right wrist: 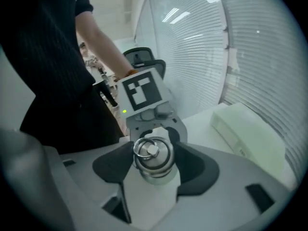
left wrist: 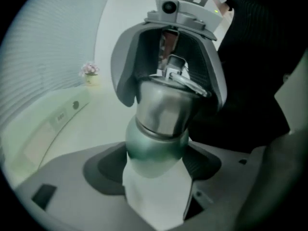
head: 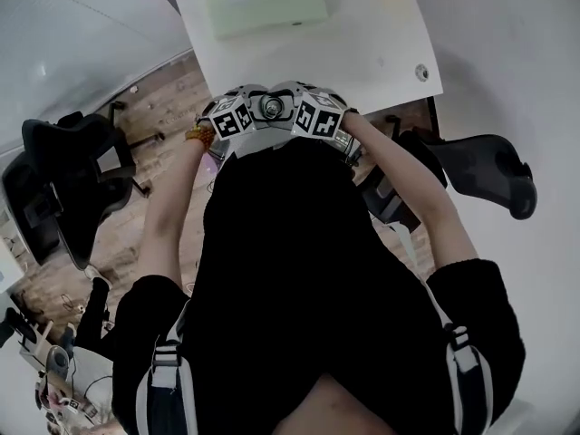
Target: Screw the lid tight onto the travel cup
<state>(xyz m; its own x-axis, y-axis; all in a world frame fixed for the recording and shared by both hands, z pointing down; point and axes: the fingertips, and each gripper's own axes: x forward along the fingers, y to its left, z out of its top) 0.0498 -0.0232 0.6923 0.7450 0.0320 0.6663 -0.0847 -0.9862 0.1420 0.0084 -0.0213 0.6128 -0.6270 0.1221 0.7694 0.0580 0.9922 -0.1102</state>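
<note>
The travel cup (left wrist: 155, 141) is held in mid-air just short of the white table (head: 362, 48), with its lid (right wrist: 153, 153) already sitting on top. The left gripper (left wrist: 153, 170) clamps the green body and the right gripper (right wrist: 154, 166) clamps the lid, so I'd say only the tightening is left. I can't tell how tight the thread is, and from above the marker cubes hide most of the cup.

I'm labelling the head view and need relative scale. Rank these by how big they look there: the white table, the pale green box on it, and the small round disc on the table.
1. white table
2. pale green box
3. small round disc, by far the smallest
</note>
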